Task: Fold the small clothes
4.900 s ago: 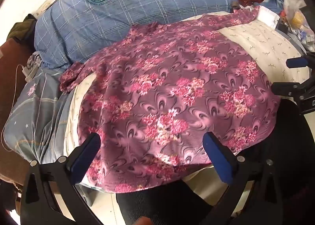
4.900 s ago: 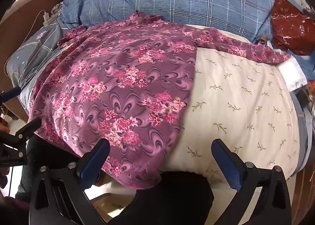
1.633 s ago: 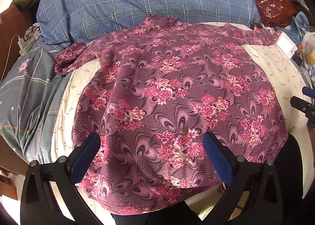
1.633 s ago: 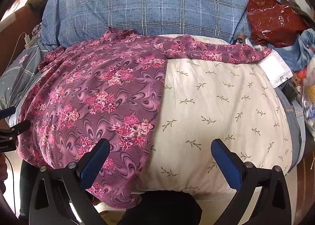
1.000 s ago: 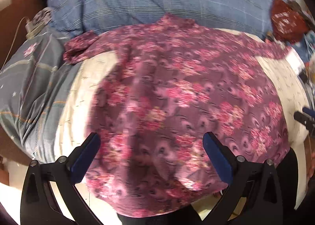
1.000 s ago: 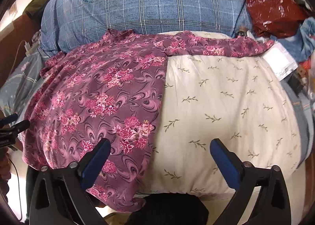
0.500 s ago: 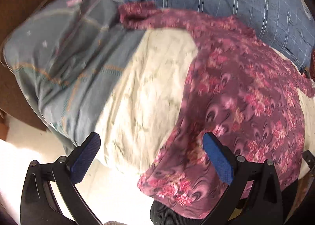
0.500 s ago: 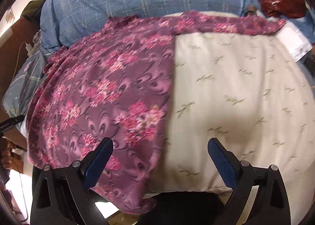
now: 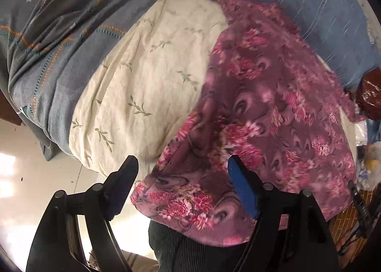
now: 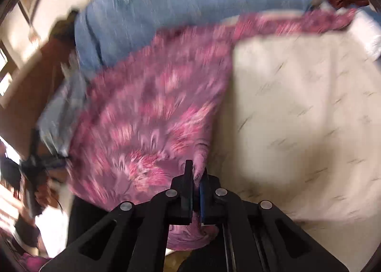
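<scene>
While the cream bedding [image 9: 147, 74] with its sparse leaf-sprig print still took up the middle of both views, the left wrist view had swung since a second earlier, so that the bedding now filled its centre and the grey-blue quilt [image 9: 54, 34], soft and creased with dotted orange and teal stripes, ran from nine to twelve o'clock. The checked blue pillow [image 9: 321, 5] lay at one o'clock in that view and across twelve o'clock in the right wrist view, which was badly smeared by motion. The shirt [image 9: 273, 110], a thin purple knit with pink flower clusters and swirls, lay spread on the bedding from twelve down to five o'clock in the left view, its hem corner hanging over the bed edge at six, rumpled where it had been flat.

The right gripper [image 10: 195, 176], wide open half a second before, had just closed its jaws, and they pinched a ridge of the shirt's hem at six o'clock. The left gripper [image 9: 182, 167] had been closing too; its black and blue fingers [image 9: 240, 184] still stood apart, the hem corner between them, neither pad pressing on it.
</scene>
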Tool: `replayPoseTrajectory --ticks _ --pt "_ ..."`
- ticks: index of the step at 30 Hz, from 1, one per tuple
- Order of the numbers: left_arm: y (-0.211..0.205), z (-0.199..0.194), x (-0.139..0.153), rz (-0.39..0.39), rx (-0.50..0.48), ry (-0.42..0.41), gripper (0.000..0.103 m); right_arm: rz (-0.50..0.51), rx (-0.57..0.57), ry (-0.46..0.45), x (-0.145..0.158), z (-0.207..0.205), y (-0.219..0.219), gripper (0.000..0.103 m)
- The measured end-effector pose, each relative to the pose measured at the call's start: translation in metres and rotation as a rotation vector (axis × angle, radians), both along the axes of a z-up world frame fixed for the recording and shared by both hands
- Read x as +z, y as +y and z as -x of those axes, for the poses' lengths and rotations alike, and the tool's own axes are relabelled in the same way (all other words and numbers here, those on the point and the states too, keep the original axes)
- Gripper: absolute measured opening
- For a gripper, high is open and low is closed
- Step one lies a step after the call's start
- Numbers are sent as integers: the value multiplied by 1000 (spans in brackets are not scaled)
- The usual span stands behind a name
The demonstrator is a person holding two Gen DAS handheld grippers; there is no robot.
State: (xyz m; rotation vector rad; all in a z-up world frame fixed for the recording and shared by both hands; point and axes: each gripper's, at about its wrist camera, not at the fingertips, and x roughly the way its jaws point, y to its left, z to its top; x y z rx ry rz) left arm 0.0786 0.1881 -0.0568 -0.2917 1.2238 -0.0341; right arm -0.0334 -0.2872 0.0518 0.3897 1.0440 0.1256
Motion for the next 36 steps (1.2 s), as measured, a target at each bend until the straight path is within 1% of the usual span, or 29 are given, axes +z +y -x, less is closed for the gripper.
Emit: replayPoseTrajectory --ticks 1,2,3,4,6,7,8,10,11,12,13,15,18,20,22,25,26,27,28,31,33,35,36 --pt "1 1 3 -10 -2 -13 77 0 -21 -15 10 3 -12 3" --pt "1 1 3 -23 -5 -19 77 10 -38 -13 12 5 -20 3" --pt "-1 0 -1 -32 -8 -5 77 21 -56 3 9 5 -29 3" --pt "-1 -3 -6 -29 -6 13 77 22 -61 35 -1 4 -34 3" --pt "-3 -7 -22 7 -1 73 78 34 -55 101 -23 2 -31 3" --pt "-4 -8 -25 4 3 76 79 33 -50 118 -32 1 -27 3" --pt "-7 -6 -24 -19 -1 62 79 27 -50 126 -38 1 -24 4" --pt "-13 -5 -23 -56 -25 54 79 -2 -49 142 -44 -2 -21 9" --pt "-15 -4 -20 -62 -35 57 79 -15 -51 159 -45 -3 -21 10" --pt "-18 -2 -15 -53 -48 51 79 -21 -53 166 -44 -4 -23 10" --pt "-19 -2 -10 -44 -57 34 79 -21 -52 159 -42 -5 -25 10" --pt "-24 -6 5 -50 -69 -13 79 -15 -77 113 -28 -10 -37 12" --pt "-41 -20 28 -79 -102 -89 79 -20 -162 51 -10 -31 -69 23" --pt "-59 -39 34 -102 -124 -115 79 -6 -206 18 -4 -50 -86 27" --pt "-80 -61 35 -127 -151 -125 79 -21 -228 -7 -2 -78 -96 30" --pt "-99 -101 33 -126 -182 -125 79 -68 -246 -28 -2 -137 -108 34" --pt "-104 -110 33 -123 -186 -127 79 -70 -251 -36 -1 -155 -112 40" --pt "-112 -126 32 -116 -189 -125 79 -73 -257 -38 -3 -177 -115 55" --pt "-113 -132 31 -109 -189 -124 79 -71 -257 -21 -8 -203 -117 61" --pt "-129 -170 28 -81 -164 -129 79 -24 -272 15 -22 -261 -124 62" --pt "-139 -193 28 -62 -128 -151 79 10 -279 56 -39 -299 -126 62" --pt "-148 -207 27 -47 -100 -167 80 28 -258 111 -60 -325 -123 62" --pt "-154 -216 26 -37 -83 -172 80 42 -234 144 -70 -334 -118 59"
